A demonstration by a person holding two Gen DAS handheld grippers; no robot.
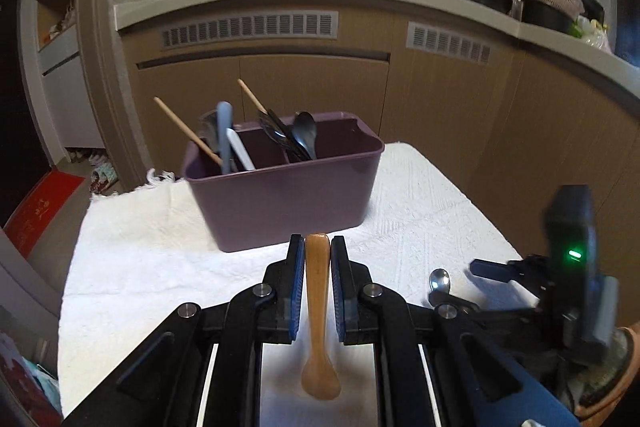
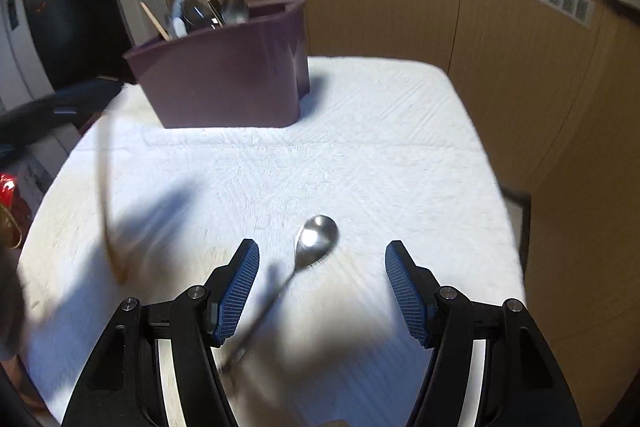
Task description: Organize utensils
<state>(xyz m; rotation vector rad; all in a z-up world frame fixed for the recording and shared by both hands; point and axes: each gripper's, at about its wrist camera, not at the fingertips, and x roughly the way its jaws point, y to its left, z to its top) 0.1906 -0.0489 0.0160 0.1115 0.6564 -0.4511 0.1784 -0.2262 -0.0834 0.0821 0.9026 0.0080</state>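
1. Two grippers work over a white cloth [image 2: 360, 131] on the table.
2. Left gripper [image 1: 317, 247] is clamped on a wooden spoon [image 1: 318, 291]; handle end points to 12 o'clock between the blue pads [image 1: 298, 267], bowl hangs at 6 o'clock above the cloth.
3. Right gripper [image 2: 322, 255] has its jaws spread wide, gripping nothing, just above the cloth.
4. Metal spoon [image 2: 314, 239] lies on the cloth between the right fingers, bowl toward 12 o'clock, handle running to 7 o'clock past the left pad [image 2: 236, 291].
5. Purple bin [image 1: 280, 195] stands on the cloth at 12 o'clock from the left gripper, 11 o'clock from the right.
6. Chopsticks [image 1: 188, 131], a grey-blue handle [image 1: 224, 135] and metal spoons [image 1: 306, 135] stand tilted in the bin's compartments.
7. Wooden spoon shows blurred at 9 o'clock in the right view.
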